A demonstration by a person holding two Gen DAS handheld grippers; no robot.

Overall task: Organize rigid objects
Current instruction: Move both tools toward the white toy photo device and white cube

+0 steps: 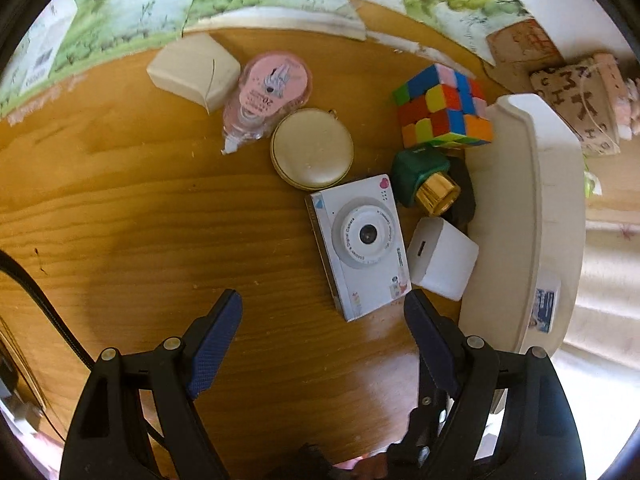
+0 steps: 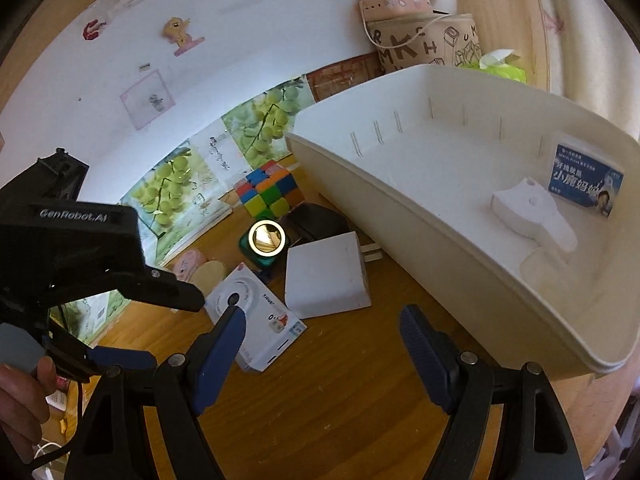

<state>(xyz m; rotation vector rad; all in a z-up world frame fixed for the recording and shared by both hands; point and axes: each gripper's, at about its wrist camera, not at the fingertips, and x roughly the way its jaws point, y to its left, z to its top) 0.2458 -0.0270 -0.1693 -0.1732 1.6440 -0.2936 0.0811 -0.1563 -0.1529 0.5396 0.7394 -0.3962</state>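
Observation:
A white toy camera lies on the wooden table, just ahead of my open, empty left gripper. Beside it are a white charger cube, a green bottle with a gold cap, a colour cube, a round cream case, a pink bottle and a white box. In the right wrist view my open, empty right gripper hovers near the camera and charger cube. A white bin stands to the right, holding a white piece and a blue card.
The white bin's rim is at the right in the left wrist view. The other hand-held gripper body fills the left of the right wrist view. A lettered basket stands behind the bin. Grape pictures lean on the wall.

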